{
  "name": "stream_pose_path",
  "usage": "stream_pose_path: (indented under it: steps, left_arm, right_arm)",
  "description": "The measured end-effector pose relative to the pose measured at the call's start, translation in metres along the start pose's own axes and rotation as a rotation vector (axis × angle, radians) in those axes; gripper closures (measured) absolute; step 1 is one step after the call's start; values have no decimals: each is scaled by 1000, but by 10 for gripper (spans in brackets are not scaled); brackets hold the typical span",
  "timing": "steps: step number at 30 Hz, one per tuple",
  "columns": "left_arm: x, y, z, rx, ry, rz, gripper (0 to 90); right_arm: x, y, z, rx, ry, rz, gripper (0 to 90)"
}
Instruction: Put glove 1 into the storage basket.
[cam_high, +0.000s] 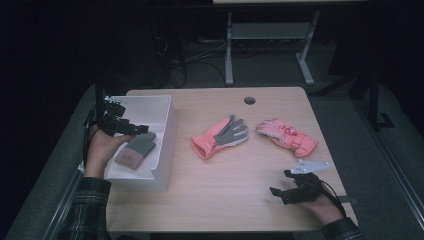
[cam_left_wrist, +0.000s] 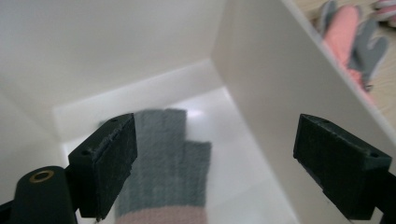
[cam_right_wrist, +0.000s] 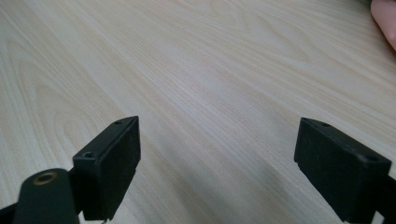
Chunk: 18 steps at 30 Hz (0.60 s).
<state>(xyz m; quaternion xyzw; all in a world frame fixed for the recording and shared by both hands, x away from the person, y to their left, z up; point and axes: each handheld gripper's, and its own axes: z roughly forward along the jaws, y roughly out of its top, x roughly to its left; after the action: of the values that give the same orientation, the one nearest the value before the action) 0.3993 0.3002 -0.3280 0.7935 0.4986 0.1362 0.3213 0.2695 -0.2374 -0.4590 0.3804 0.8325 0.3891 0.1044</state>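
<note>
A plaid sleeve (cam_high: 89, 204) and a second cuff (cam_high: 341, 229) enter from the near edge of a pale wooden table (cam_high: 220, 200), each hand carrying a black two-jaw gripper. Nearest, at the table's front right, the right gripper (cam_high: 276, 192) hovers low over bare wood, its jaws spread wide apart and holding nothing; its own view looks along the two black pads (cam_right_wrist: 114, 158) at the wood grain between them, with a pink edge at the top right corner too cropped to identify.

Farther in on the left, the left gripper (cam_high: 141, 129) reaches into a white bin (cam_high: 167, 145) that sits on the table's left side. Its jaws are also spread wide and grasp nothing. Below them, on the bin's floor, lies a grey knit glove (cam_high: 136, 150) with a pink cuff; in the left gripper view the glove (cam_left_wrist: 168, 163) lies flat between the open pads, fingers pointing towards the bin's far wall, apart from both pads.

Beyond, at mid-table, a coral glove with a grey palm (cam_high: 221, 136) lies flat just right of the bin, clear of its wall. Just beside it to the right, a pink glove with white markings (cam_high: 287, 136) lies on its own, the two not touching. A round cable hole (cam_high: 249, 100) marks the table's far edge.
</note>
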Motion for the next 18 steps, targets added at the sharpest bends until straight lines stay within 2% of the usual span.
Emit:
stream_pose_path:
  steps: [2,3,4,6,11,12,13,14,17,18]
  left_arm:
    - [-10,6,-2,-13,-30,25,131]
    - [-10,6,-2,-13,-30,25,132]
    - [-18,10,-3,-24,-49,43,132]
    - [-25,14,-4,-21,-59,63,135]
    - [-45,22,-7,-55,-101,104,134]
    - [-45,22,-7,-55,-101,104,135]
    - [-55,24,-7,-64,-116,123,135]
    - [-55,24,-7,-64,-116,123,135]
    - [-74,28,-8,-72,-147,152,135]
    - [-74,28,-8,-72,-147,152,136]
  right_arm:
    - [0,0,0,1,0,1,144]
    - [0,0,0,1,0,1,144]
    - [0,0,0,1,0,1,143]
    - [0,0,0,1,0,1,143]
    - [0,0,0,3,1,0,143]
    - [0,0,0,3,1,0,144]
    - [0,0,1,4,1,1,143]
    - [0,0,1,4,1,1,143]
    - [0,0,1,6,2,0,143]
    - [0,0,1,6,2,0,143]
